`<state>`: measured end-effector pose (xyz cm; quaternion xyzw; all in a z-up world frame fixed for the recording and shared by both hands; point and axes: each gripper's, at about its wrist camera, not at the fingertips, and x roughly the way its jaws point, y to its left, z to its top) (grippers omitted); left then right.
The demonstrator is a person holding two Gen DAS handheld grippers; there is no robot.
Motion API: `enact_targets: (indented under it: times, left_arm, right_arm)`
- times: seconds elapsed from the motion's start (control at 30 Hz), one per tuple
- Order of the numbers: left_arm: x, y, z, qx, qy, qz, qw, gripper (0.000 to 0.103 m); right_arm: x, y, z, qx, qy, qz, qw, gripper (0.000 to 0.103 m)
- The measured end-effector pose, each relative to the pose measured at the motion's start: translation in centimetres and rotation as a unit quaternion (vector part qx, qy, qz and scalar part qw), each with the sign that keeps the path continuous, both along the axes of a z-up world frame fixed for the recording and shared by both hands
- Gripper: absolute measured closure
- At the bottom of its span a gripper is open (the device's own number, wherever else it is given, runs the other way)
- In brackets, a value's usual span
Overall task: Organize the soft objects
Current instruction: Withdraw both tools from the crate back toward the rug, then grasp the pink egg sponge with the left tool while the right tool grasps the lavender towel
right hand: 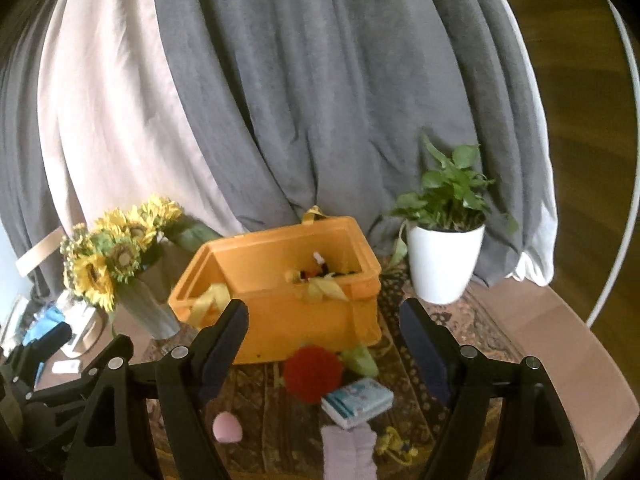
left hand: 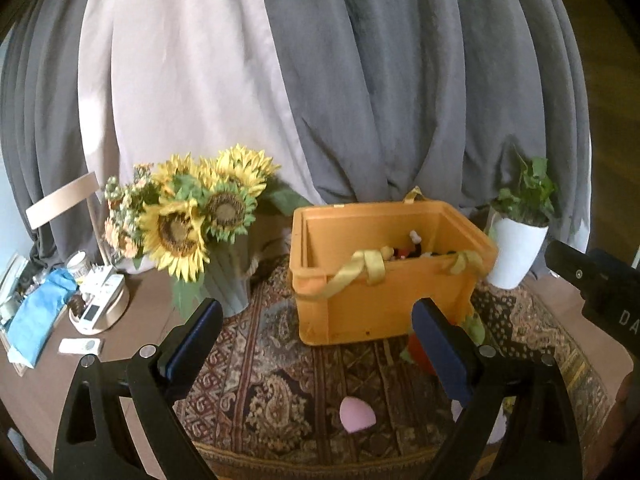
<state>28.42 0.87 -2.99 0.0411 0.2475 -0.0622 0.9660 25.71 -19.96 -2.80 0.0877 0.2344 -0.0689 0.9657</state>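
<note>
Left claw: your fingers are spread wide, holding nothing.
Right claw: spread wide too, empty.
Your hands: both tip down toward the orange box.
Soft things: red fuzzy ball, pink egg and tissue pack lie on the rug by the box.

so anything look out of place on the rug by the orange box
Yes: several soft things lie loose on the patterned rug outside the orange plastic box: a red fuzzy ball, a pink egg-shaped sponge, a tissue pack and a pale purple cloth.
</note>
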Motion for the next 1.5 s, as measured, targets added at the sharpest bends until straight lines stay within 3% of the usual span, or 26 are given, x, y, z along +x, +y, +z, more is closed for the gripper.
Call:
enact_targets:
  times: [0.5, 0.73, 1.33, 1.5]
  left_arm:
    - [-1.2, 0.2, -4.8, 0.012, 0.058, -0.017, 0.9981, 0.006]
    - [-1.3, -0.5, -6.1, 0.011, 0.067, -0.01, 0.9976, 0.006]
    - [-0.4, -0.7, -11.5, 0.024, 0.079, -0.045, 0.9955, 0.006]
    - [0.6, -1.1, -12.9, 0.013, 0.096, -0.06, 0.9935, 0.007]
  right_arm:
    - [-0.7, 0.4, -4.2, -0.013, 0.077, 0.003, 0.997, 0.024]
    - [-0.5, -0.7, -6.2, 0.006, 0.108, 0.002, 0.994, 0.024]
    - [-1.8, 1.4, -12.7, -0.009, 0.139, 0.006, 0.99, 0.025]
    - [-1.6, 1.0, -14.2, 0.015, 0.15, -0.002, 0.989, 0.026]
